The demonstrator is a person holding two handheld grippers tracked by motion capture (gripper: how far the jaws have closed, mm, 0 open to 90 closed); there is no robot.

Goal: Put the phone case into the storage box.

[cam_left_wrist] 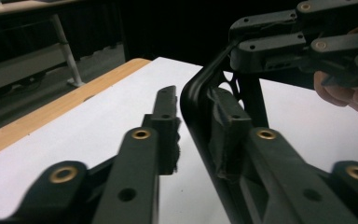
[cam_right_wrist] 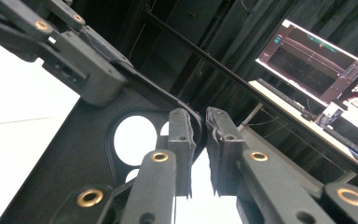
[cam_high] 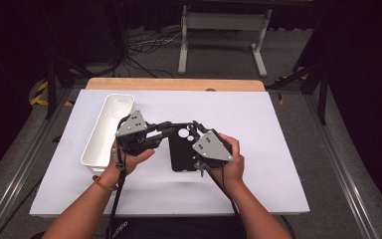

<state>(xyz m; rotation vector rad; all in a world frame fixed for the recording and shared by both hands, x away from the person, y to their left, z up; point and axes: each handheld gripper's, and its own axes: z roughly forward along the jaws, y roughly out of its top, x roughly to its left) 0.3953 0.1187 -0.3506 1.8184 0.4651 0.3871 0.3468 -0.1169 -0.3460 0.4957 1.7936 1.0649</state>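
A black phone case (cam_high: pixel 181 154) with round camera cut-outs is held over the white table top (cam_high: pixel 258 149), between both hands. My left gripper (cam_high: pixel 171 130) reaches its upper left corner from the left. In the left gripper view the case's rim (cam_left_wrist: pixel 196 112) runs between my left gripper's (cam_left_wrist: pixel 196 116) pads, which stand close on either side of it. My right gripper (cam_high: pixel 195 128) comes in from the right at the top edge. The right gripper view shows my right gripper (cam_right_wrist: pixel 199 126) shut on the thin rim beside the cut-outs of the case (cam_right_wrist: pixel 74 154).
A long white bin (cam_high: pixel 107 129) stands at the table's left side, just beyond my left hand. A wooden strip (cam_high: pixel 174 83) edges the far side. A lit monitor (cam_right_wrist: pixel 317 60) appears past the table in the right gripper view.
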